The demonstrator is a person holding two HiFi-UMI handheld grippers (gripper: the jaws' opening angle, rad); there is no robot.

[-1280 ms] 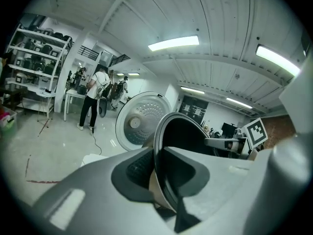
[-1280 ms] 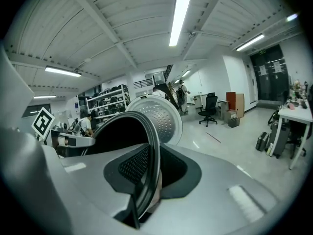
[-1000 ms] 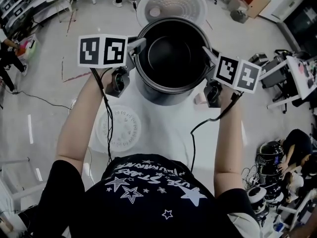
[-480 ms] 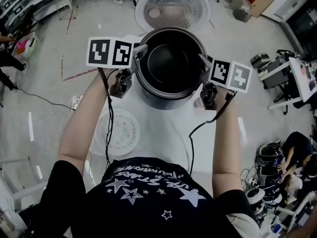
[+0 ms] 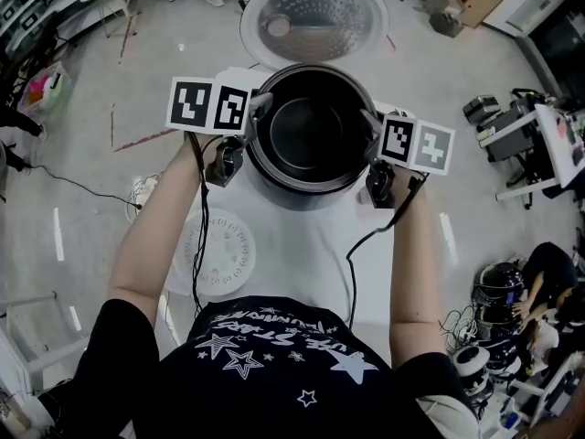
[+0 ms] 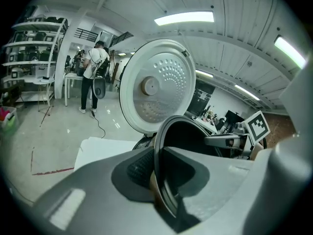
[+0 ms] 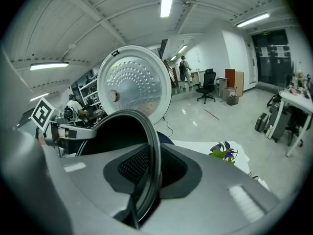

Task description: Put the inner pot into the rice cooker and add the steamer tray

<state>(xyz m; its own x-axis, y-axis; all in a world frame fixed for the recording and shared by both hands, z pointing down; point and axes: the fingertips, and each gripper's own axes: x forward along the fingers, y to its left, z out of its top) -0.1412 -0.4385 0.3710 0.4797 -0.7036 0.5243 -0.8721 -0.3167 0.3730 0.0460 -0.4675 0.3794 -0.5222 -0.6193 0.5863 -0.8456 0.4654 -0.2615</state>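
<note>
Pot (image 5: 309,135), upper centre, rim clamped at frame left by left gripper (image 5: 260,105), at right by right gripper (image 5: 369,120).

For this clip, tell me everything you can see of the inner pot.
The inner pot is round and deep, with a dark, smooth-looking inside, a thin dark rim and a grey, metal-looking outer wall. It is empty and upright, mouth up, above the white table, in front of the open rice cooker lid. The left gripper and the right gripper are each shut on its rim, at opposite sides. Whether anything supports it from below cannot be told.
</note>
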